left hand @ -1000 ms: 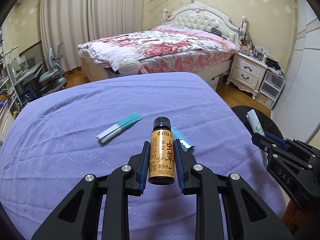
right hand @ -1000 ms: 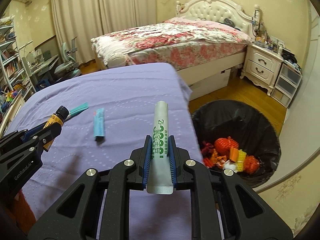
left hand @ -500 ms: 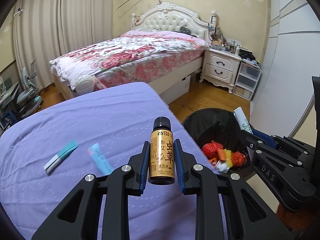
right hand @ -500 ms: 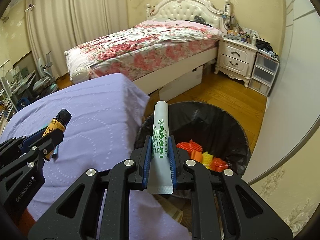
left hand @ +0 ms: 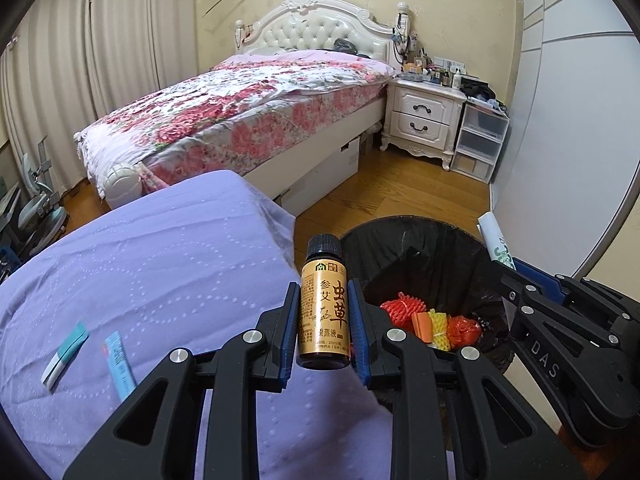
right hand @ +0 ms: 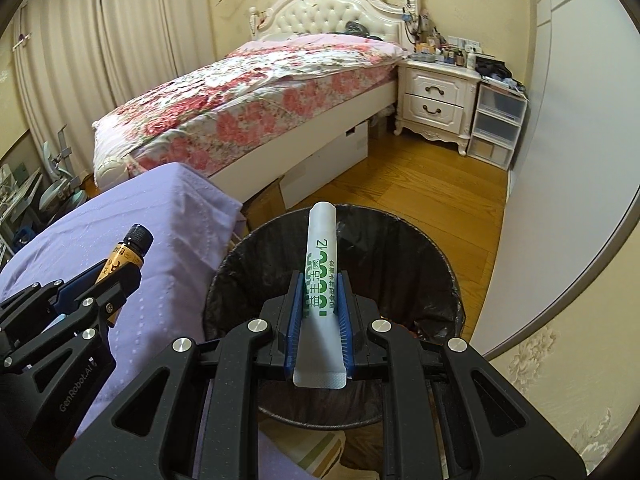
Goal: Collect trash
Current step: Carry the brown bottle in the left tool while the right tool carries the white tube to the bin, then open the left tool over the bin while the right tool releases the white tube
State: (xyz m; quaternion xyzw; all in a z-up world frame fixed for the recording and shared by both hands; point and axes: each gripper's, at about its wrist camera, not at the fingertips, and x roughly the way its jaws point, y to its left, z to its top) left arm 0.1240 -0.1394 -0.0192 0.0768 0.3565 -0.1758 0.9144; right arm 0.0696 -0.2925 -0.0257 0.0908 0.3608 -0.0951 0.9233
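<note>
My left gripper [left hand: 324, 300] is shut on a small gold bottle [left hand: 324, 312] with a black cap, held upright at the table's right edge beside the bin; the bottle also shows in the right wrist view [right hand: 125, 256]. My right gripper [right hand: 320, 292] is shut on a white sachet stick with green print [right hand: 321, 264], held over the black-lined trash bin [right hand: 400, 240]. The bin [left hand: 420, 252] holds red, orange and yellow trash [left hand: 432, 320]. The sachet tip shows in the left wrist view [left hand: 496, 240].
The table has a purple cloth [left hand: 160, 264]. On it lie a teal-and-white packet [left hand: 64, 356] and a blue sachet [left hand: 120, 364]. Beyond are a floral bed [left hand: 248, 108], a white nightstand [left hand: 424, 116], plastic drawers [left hand: 480, 144] and wood floor.
Both grippers have swung right, away from the table's middle towards the bin. The right gripper with its sachet now hangs over the bin; the left one with the bottle has reached the table's edge.
</note>
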